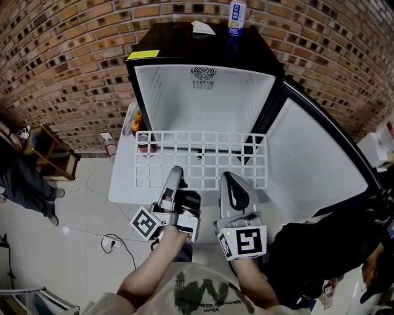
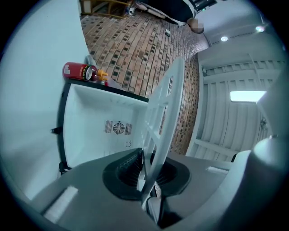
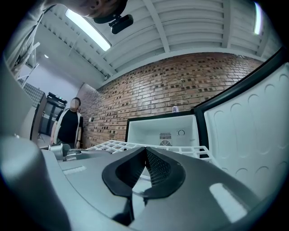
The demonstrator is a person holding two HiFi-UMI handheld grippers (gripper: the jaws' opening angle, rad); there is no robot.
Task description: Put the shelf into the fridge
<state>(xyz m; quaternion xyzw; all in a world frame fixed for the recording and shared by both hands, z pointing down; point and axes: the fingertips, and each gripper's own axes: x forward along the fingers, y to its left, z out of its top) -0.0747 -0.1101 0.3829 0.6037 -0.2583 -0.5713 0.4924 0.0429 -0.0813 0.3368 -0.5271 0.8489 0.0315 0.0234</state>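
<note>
A white wire shelf [image 1: 201, 159] hangs level in front of the open black fridge [image 1: 203, 92], whose white inside shows a round vent at the back. My left gripper [image 1: 175, 183] is shut on the shelf's near edge at the left. My right gripper [image 1: 231, 184] is shut on the same edge further right. In the left gripper view the shelf [image 2: 163, 113] runs edge-on out of the closed jaws [image 2: 146, 173] toward the fridge [image 2: 104, 122]. Beyond my right gripper [image 3: 145, 173] the shelf [image 3: 135, 146] stretches flat toward the fridge [image 3: 160, 128].
The fridge door [image 1: 314, 160] stands open to the right. A bottle [image 1: 236, 17] and a paper [image 1: 202, 27] sit on top. A red can and small bottles [image 1: 140, 132] stand left of the fridge. A person [image 1: 24, 178], a wooden chair [image 1: 52, 151] and a floor cable [image 1: 111, 243] lie to the left.
</note>
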